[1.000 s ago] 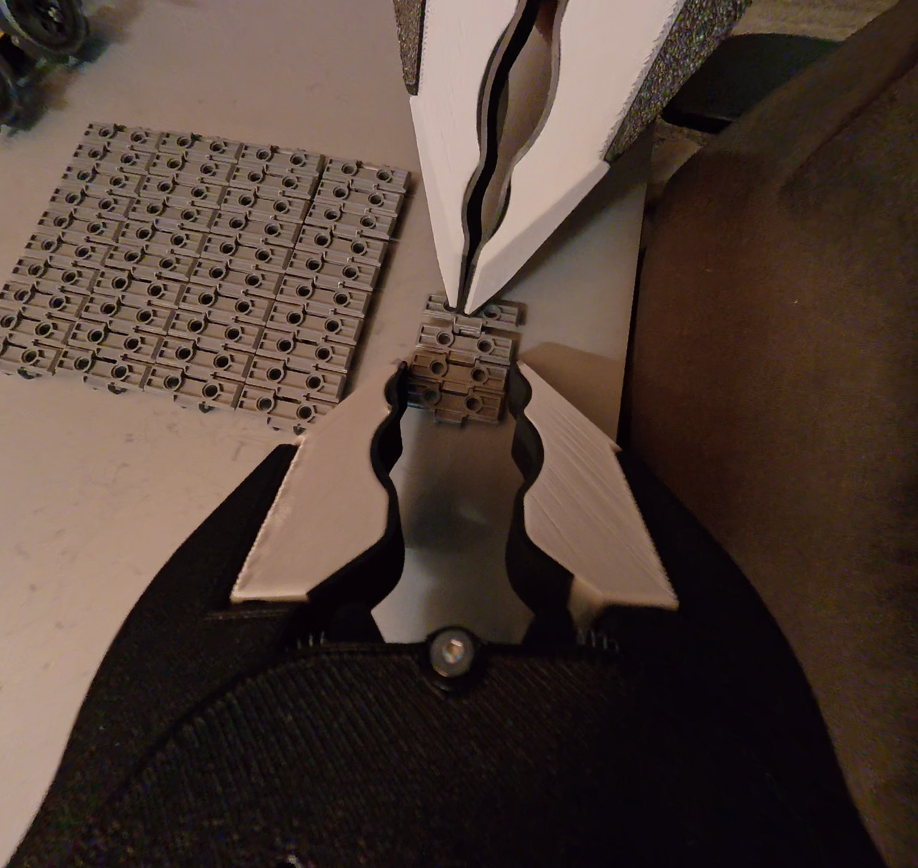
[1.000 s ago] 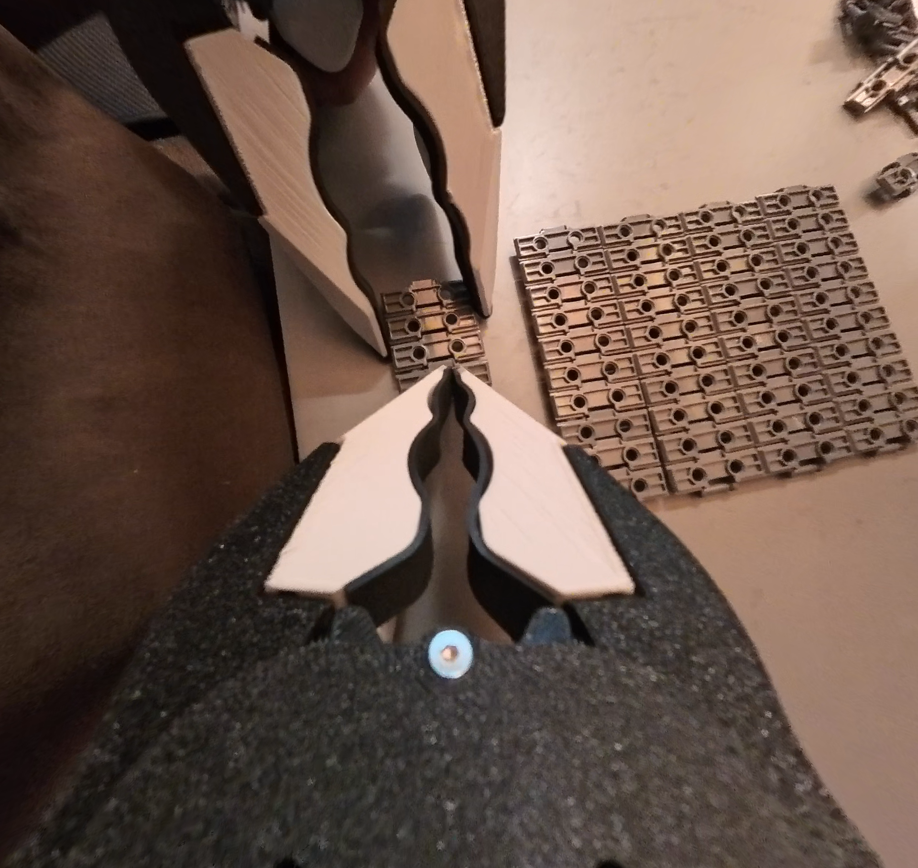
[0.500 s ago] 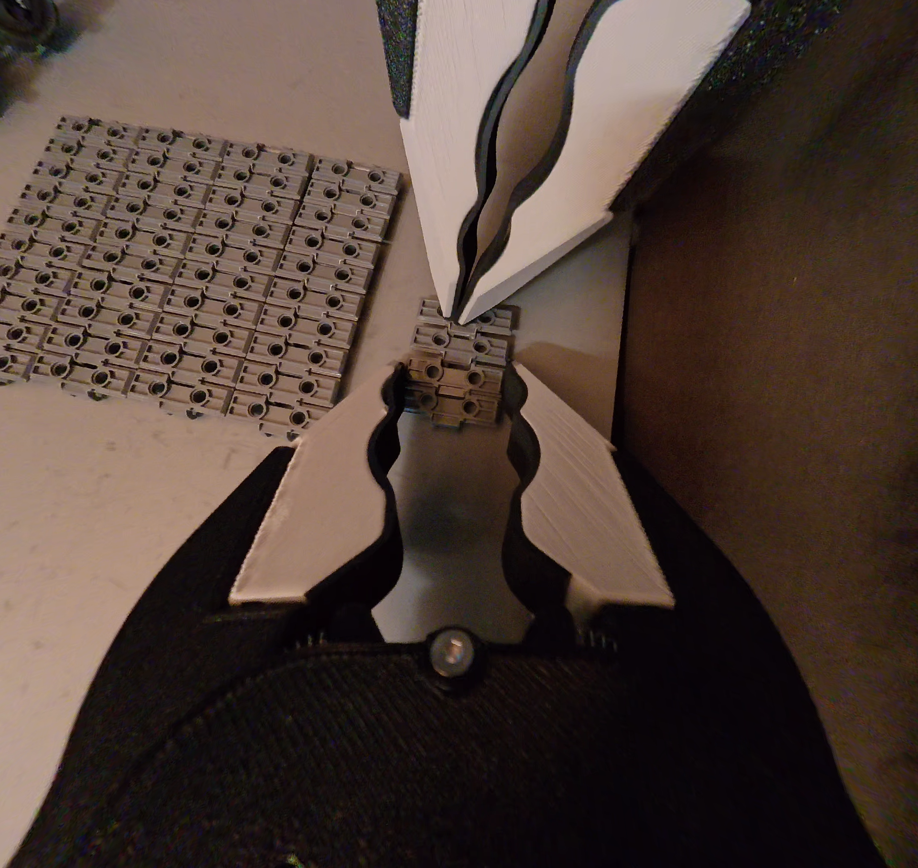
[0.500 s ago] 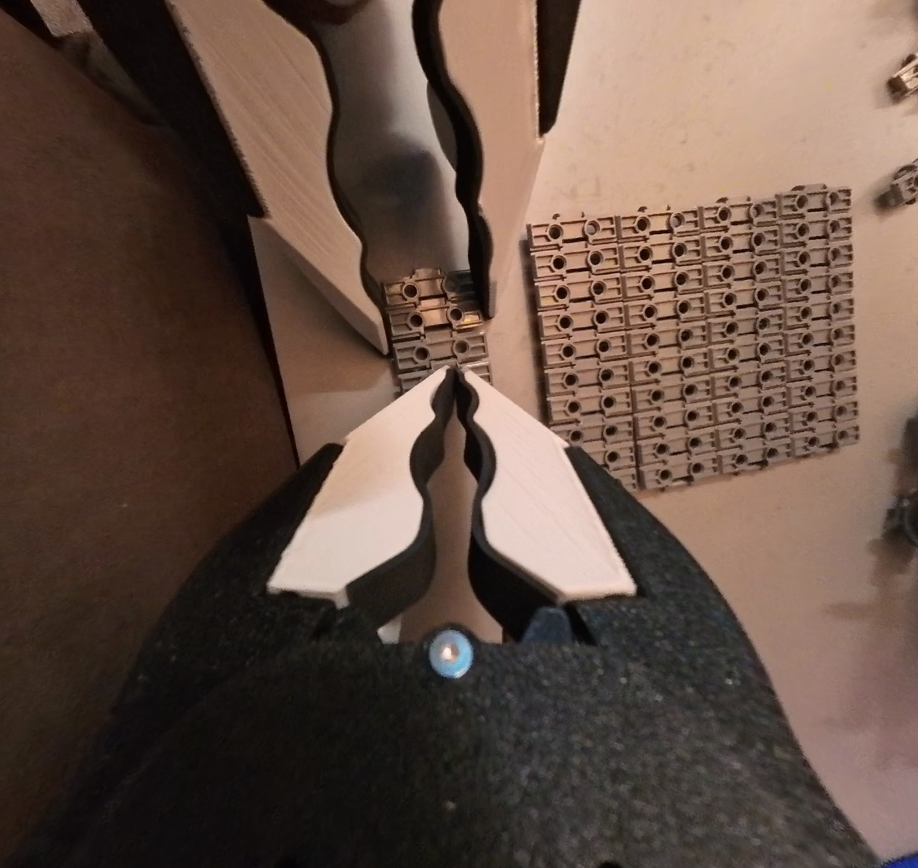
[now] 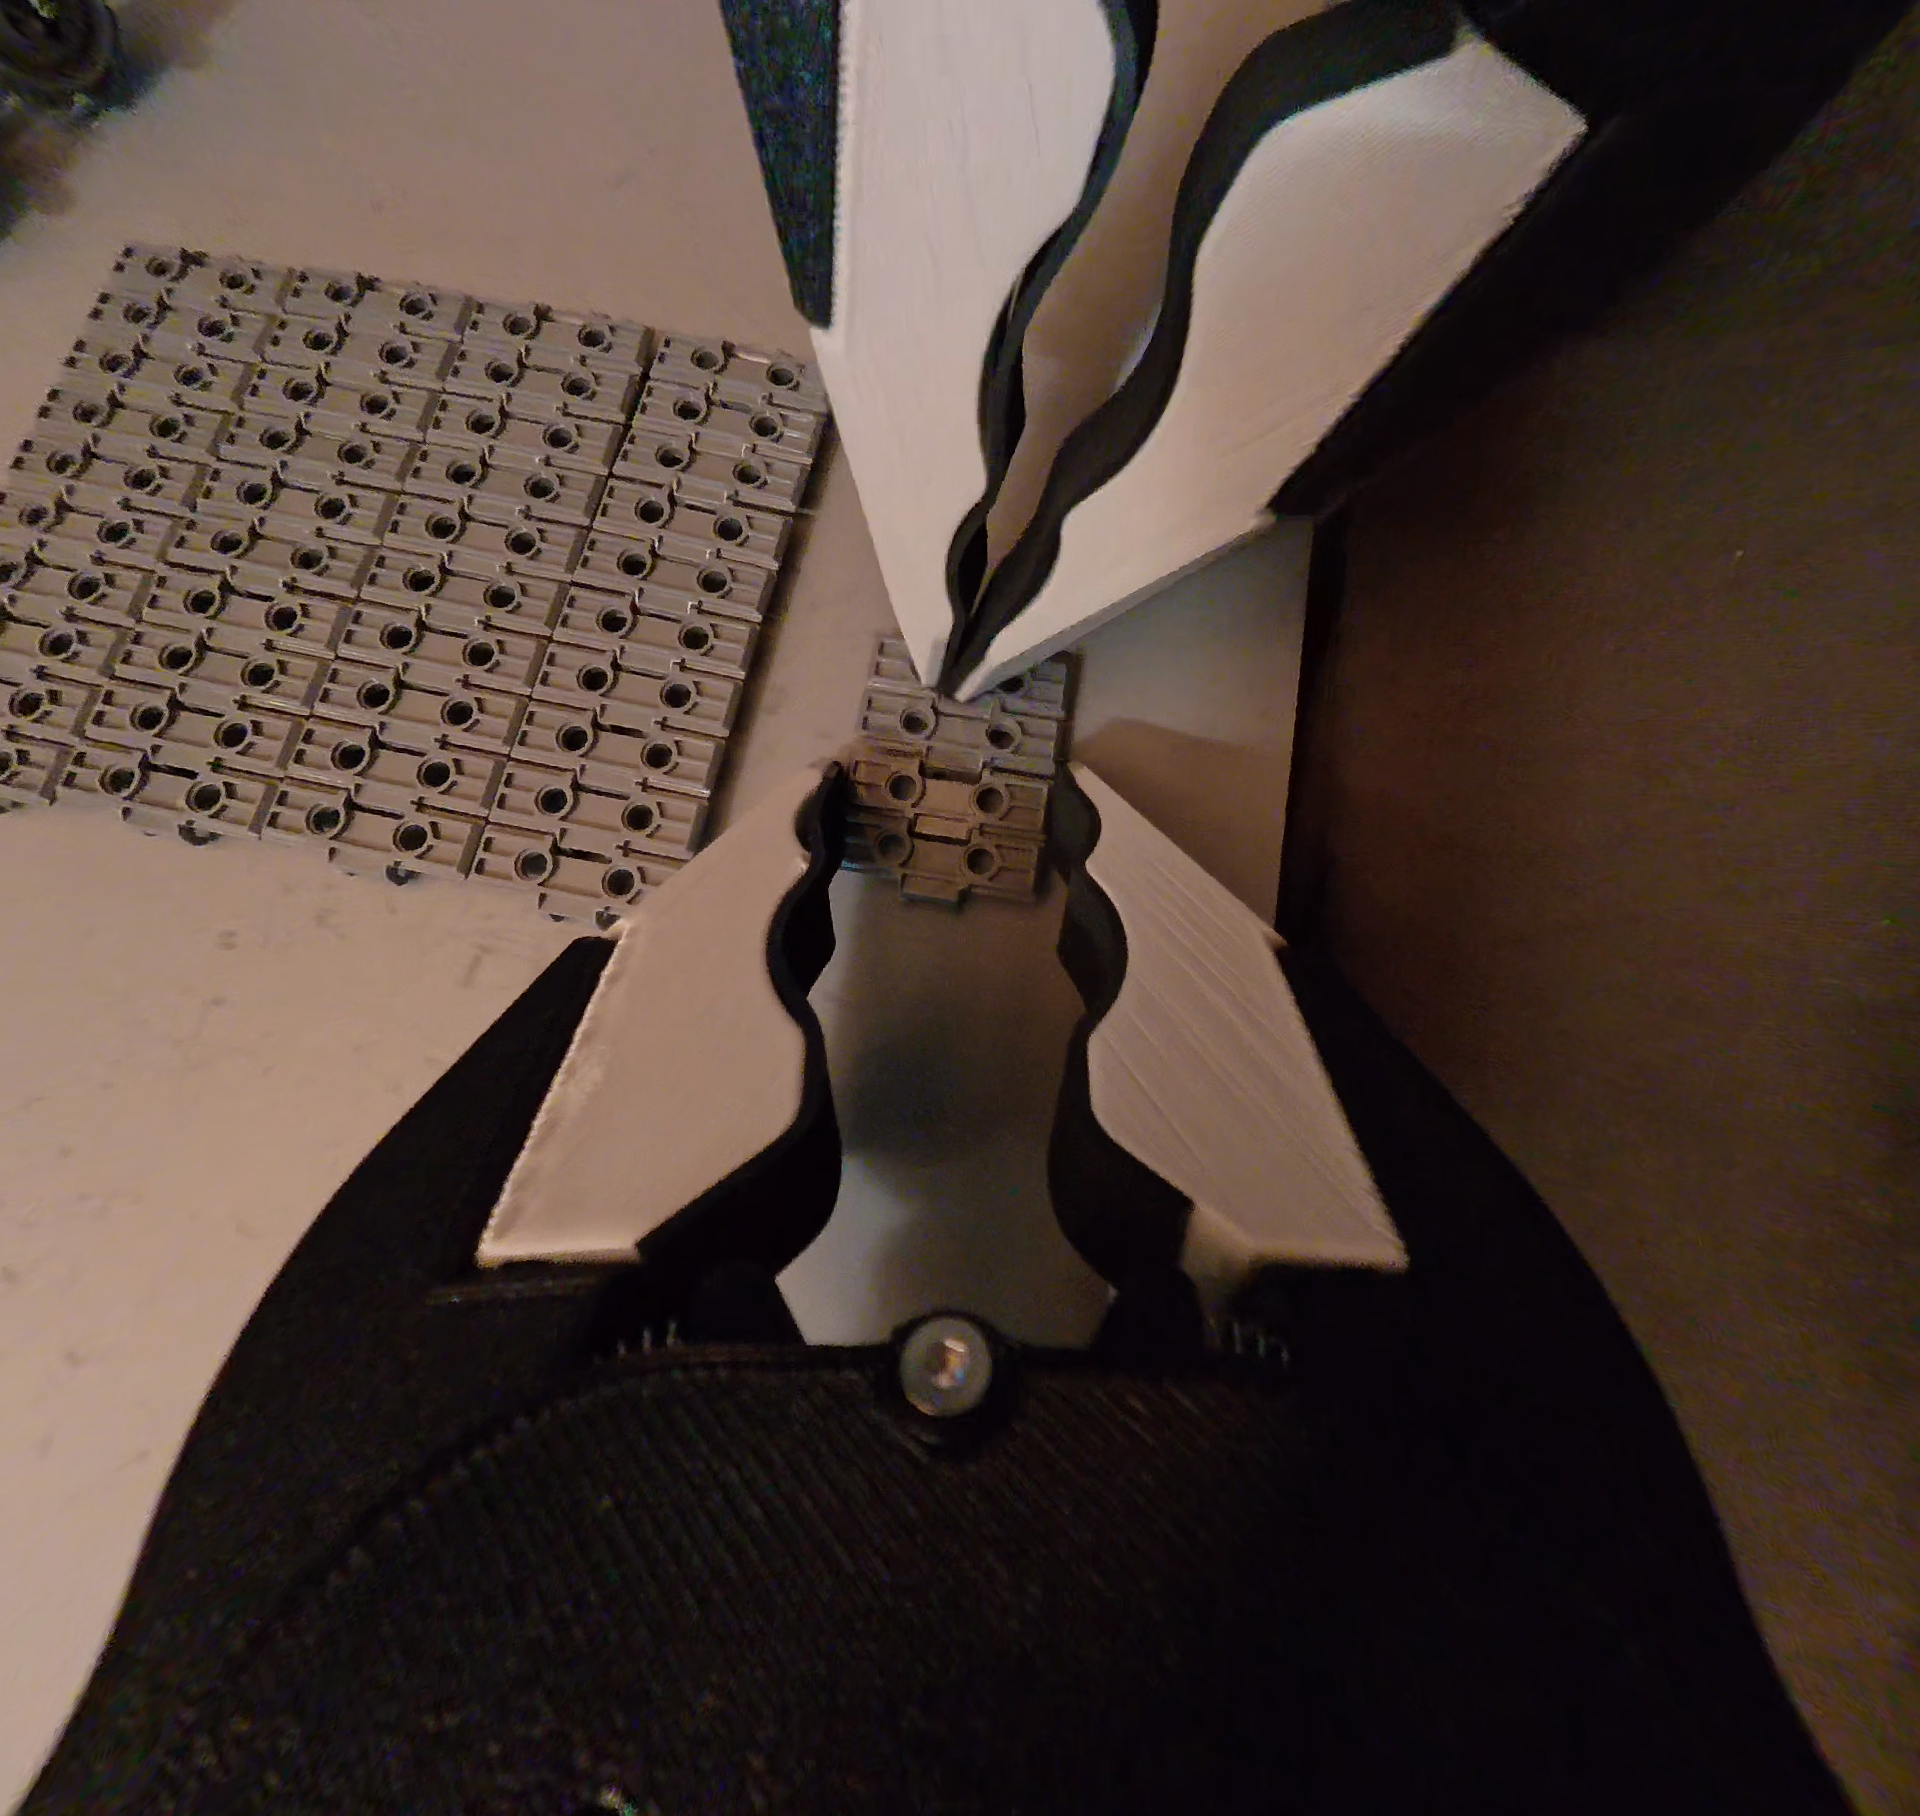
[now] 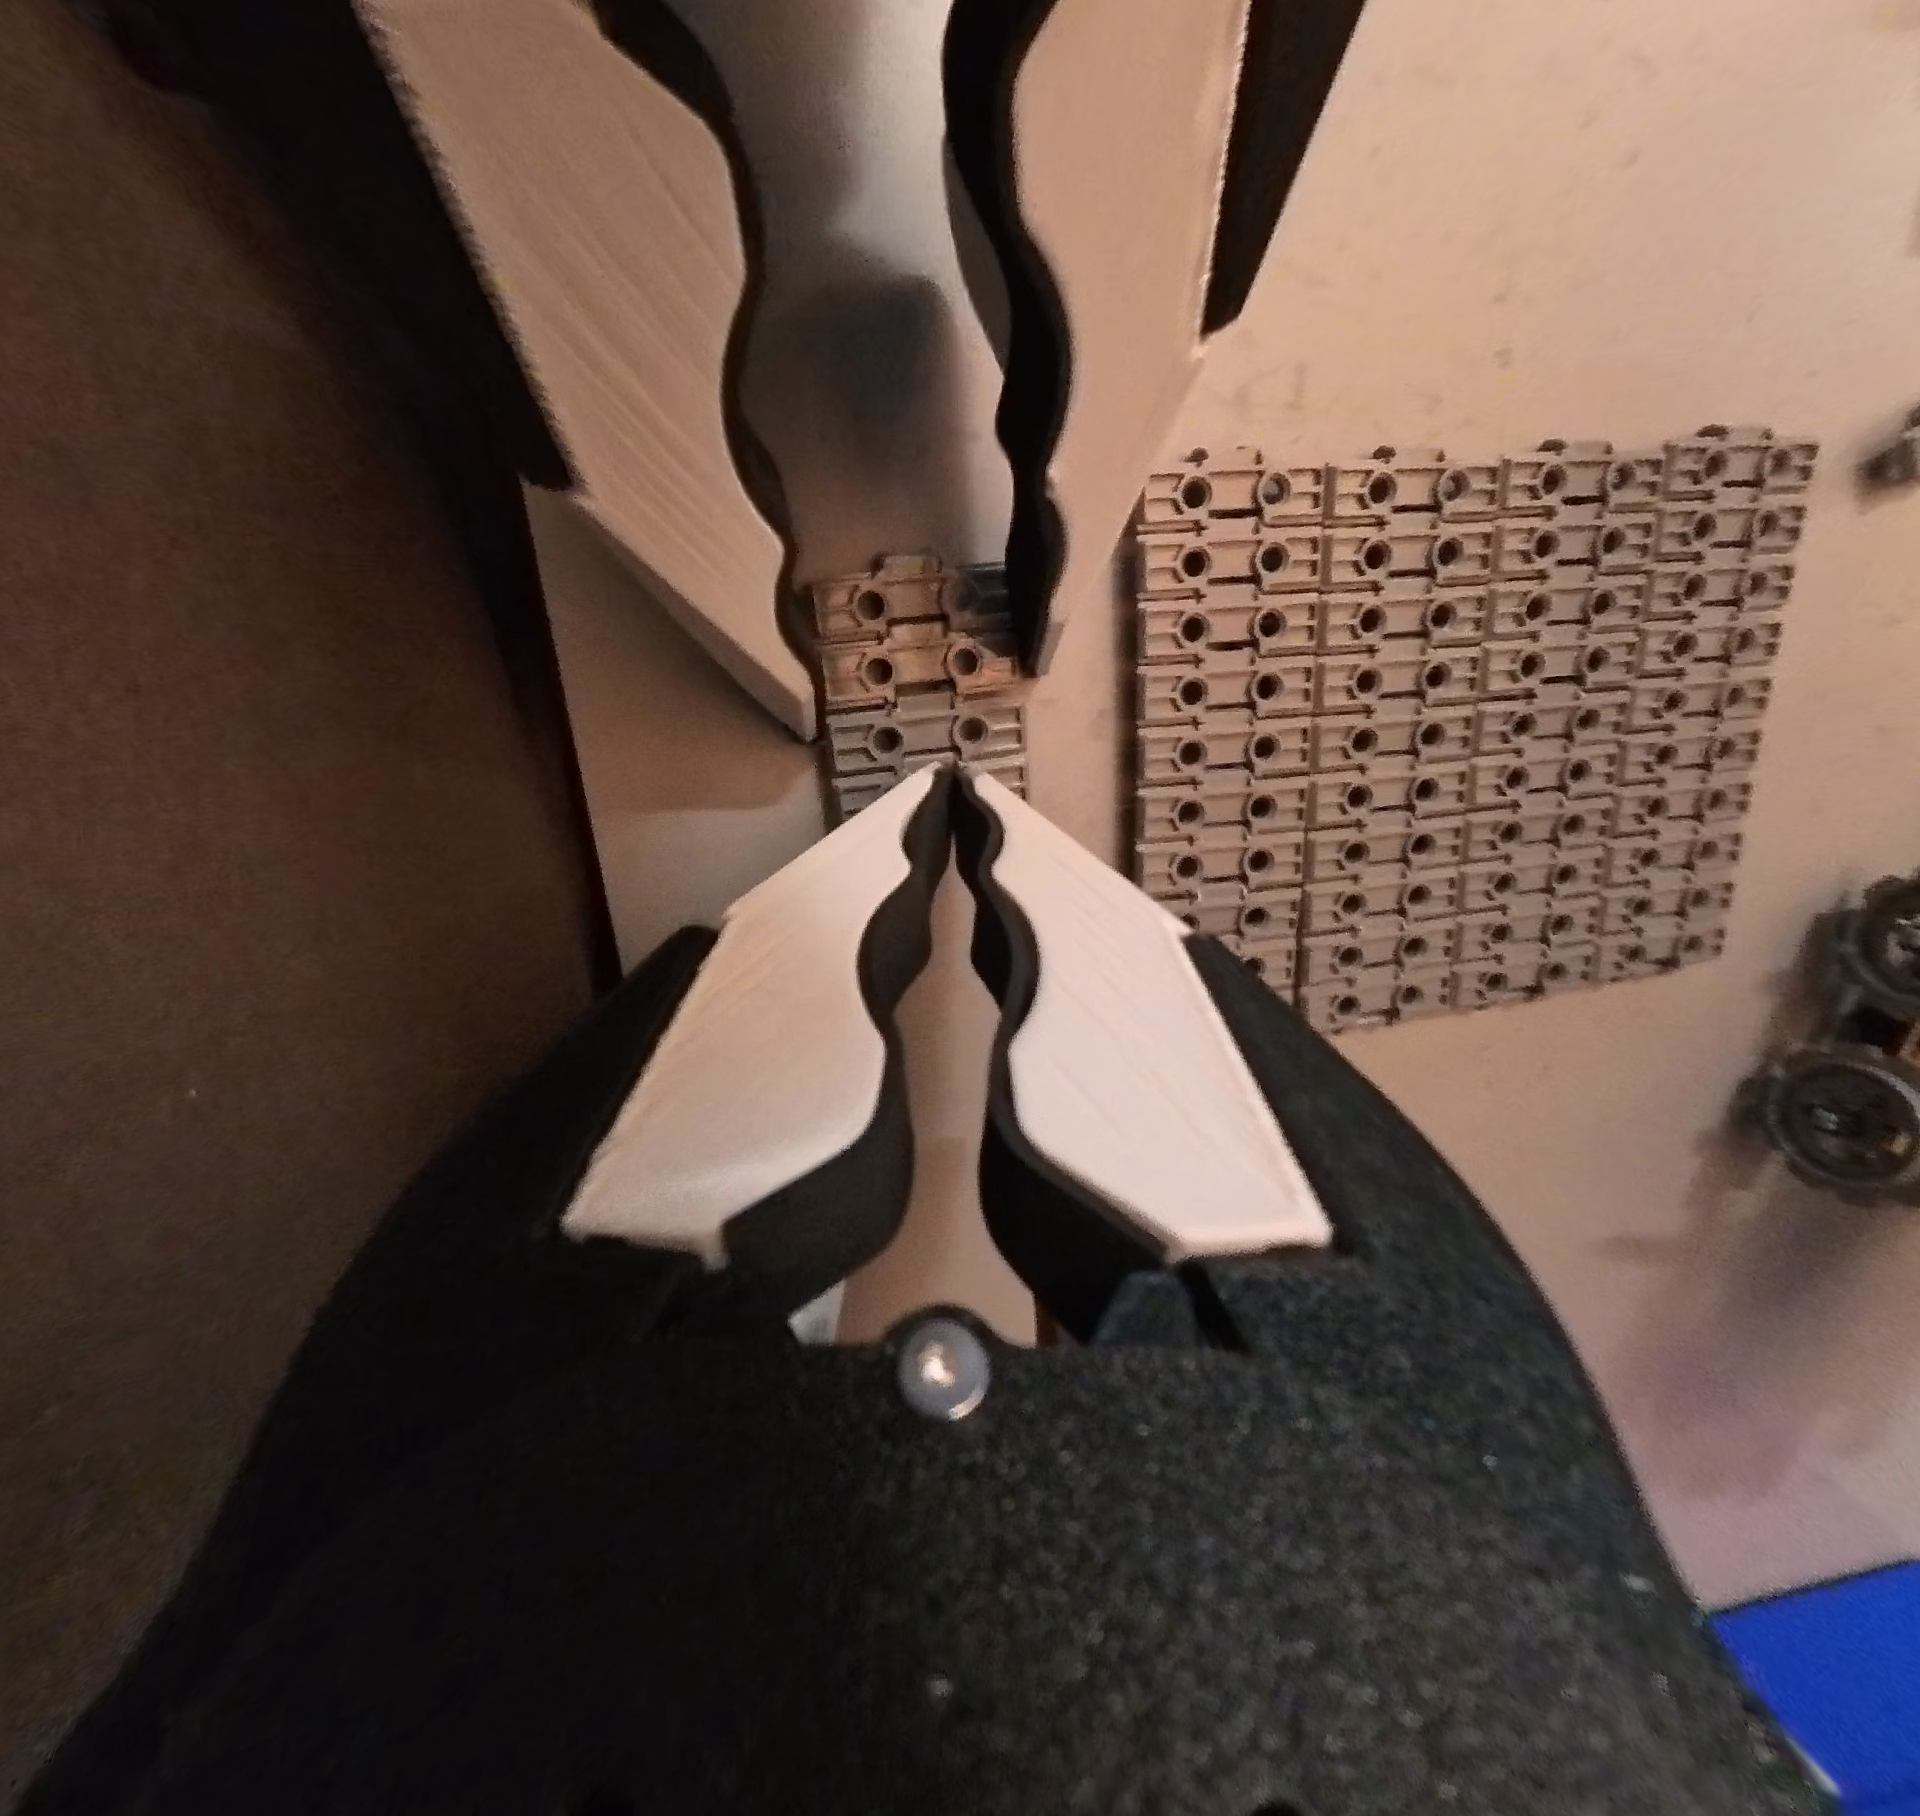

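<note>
L gripper (image 5: pixel 940 810) grasps 1 small grey strip (image 5: pixel 961 790); R gripper (image 6: pixel 954 771) clenched; 1 mat (image 5: pixel 395 561).

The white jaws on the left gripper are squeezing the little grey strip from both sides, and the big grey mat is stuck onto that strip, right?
Not quite. The big grey mat lies apart from the little grey strip, with bare table between them; the left wrist view shows the gap. The rest holds: the left gripper squeezes the strip from both sides.
</note>
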Motion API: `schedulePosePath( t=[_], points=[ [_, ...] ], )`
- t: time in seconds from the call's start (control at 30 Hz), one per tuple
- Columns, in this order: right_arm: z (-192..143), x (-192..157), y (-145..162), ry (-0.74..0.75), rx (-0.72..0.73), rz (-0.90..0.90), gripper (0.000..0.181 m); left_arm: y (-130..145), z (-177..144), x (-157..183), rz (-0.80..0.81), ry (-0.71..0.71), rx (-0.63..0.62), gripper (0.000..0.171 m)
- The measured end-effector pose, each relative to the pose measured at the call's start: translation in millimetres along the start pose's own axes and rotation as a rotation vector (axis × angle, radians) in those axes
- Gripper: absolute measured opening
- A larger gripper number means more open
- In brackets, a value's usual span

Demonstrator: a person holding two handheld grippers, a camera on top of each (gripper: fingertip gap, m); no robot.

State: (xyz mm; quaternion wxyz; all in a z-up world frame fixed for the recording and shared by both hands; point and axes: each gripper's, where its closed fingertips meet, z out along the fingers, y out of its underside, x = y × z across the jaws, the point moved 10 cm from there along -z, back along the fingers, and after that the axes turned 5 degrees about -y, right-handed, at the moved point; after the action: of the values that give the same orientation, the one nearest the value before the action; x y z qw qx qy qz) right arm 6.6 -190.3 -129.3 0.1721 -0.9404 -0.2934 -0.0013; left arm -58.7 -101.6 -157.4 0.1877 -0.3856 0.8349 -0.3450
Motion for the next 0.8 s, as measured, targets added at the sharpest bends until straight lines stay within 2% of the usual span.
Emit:
schedulePosePath(
  t=[0.13,0.23,0.37,0.5,0.57,0.7,0.8],
  points=[
    [0.4,8.4,-0.2,-0.075,0.013,0.027,0.0,0.1,0.0,-0.7,0.0,0.001,0.0,0.037],
    [1.5,15.9,11.0,-0.153,0.138,0.14,0.0,0.1,-0.4,0.5,0.0,-0.013,-0.004,0.037],
    [2.2,15.4,24.9,-0.167,0.282,0.19,0.0,0.6,-0.4,-0.6,-0.009,-0.011,-0.004,0.038],
    [-6.9,16.3,38.8,-0.139,0.459,0.269,0.0,0.6,-0.8,-1.3,-0.018,-0.012,-0.008,0.039],
    [-16.1,18.2,47.5,-0.131,0.547,0.314,0.001,-0.2,-2.4,-2.5,-0.019,-0.022,-0.013,0.047],
    [-30.4,22.1,64.0,-0.072,0.657,0.369,0.008,-9.9,-18.0,-9.2,-0.073,0.003,0.076,0.058],
    [-32.1,24.6,71.8,-0.042,0.705,0.399,0.012,-16.2,-35.8,-31.2,-0.118,-0.092,0.136,0.059]
  ],
)
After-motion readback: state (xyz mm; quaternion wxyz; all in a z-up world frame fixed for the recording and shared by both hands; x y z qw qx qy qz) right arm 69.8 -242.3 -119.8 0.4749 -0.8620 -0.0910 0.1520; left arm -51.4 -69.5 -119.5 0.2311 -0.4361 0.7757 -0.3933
